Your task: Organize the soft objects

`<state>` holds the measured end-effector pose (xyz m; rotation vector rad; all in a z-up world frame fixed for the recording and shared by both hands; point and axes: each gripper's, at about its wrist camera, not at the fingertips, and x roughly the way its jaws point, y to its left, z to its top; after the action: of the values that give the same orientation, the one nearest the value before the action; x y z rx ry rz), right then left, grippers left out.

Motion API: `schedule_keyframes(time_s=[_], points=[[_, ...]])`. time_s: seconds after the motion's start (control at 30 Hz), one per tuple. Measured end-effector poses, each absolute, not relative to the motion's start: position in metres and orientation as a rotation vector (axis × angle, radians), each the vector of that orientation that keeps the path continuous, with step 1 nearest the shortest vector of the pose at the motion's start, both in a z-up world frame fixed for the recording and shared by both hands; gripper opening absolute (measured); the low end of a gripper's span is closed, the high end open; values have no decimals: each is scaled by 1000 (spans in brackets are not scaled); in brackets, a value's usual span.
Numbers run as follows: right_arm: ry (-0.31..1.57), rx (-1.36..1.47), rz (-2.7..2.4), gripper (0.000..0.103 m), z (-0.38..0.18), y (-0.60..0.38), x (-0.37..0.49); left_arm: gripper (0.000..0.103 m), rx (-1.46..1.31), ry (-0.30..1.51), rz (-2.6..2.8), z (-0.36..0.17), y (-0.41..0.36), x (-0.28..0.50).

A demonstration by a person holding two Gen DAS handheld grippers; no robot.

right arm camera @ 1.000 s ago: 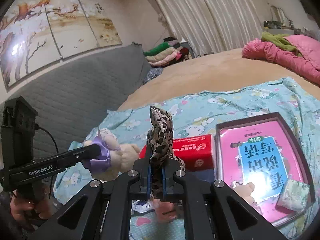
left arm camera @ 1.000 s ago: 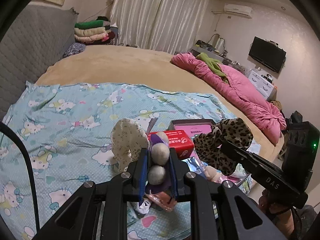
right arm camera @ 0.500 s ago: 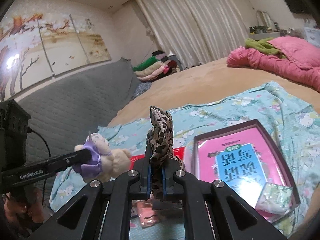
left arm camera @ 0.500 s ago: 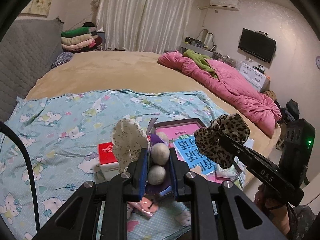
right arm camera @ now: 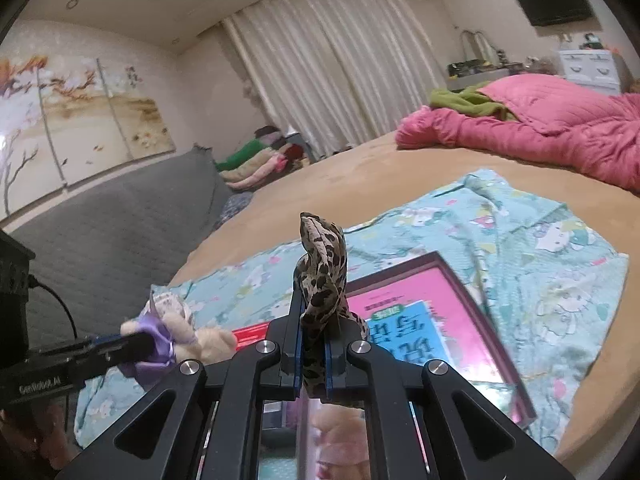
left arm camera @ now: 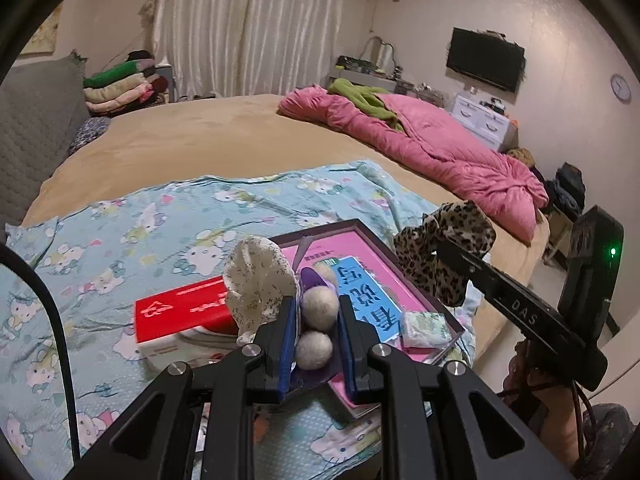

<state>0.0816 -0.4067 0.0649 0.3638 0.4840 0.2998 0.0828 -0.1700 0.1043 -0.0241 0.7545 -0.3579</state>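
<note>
Left gripper (left arm camera: 316,330) is clamped on a small plush toy (left arm camera: 314,312): two grey-white fuzzy balls show between the pads, purple ribbon behind, with a speckled cream pouf (left arm camera: 258,284) bulging to its left at lower centre of the left view. In the right view the same toy (right arm camera: 180,332) hangs at lower left, off the bedding.

Right gripper (right arm camera: 312,356) pinches a leopard-print scrunchie (right arm camera: 320,276), which stands up twisted and floppy above the pads, lower centre.

Both are carried above the cartoon-print sheet (left arm camera: 120,220), with the red box (left arm camera: 180,312) and pink tray (left arm camera: 360,248) below.

My read: mid-transport. Keep both grips firm; soft stuff squeezes out easily. Lower over the tray before letting go, one side at a time.
</note>
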Motion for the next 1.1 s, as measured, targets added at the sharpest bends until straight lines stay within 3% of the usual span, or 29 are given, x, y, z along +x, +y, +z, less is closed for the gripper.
schedule_keyframes(time_s=[0.57, 1.1], points=[[495, 400, 211, 7, 50, -442, 84, 20, 16, 818, -462, 77, -243, 106], [586, 239, 14, 7, 27, -453, 92, 20, 42, 888, -558, 31, -289, 118]])
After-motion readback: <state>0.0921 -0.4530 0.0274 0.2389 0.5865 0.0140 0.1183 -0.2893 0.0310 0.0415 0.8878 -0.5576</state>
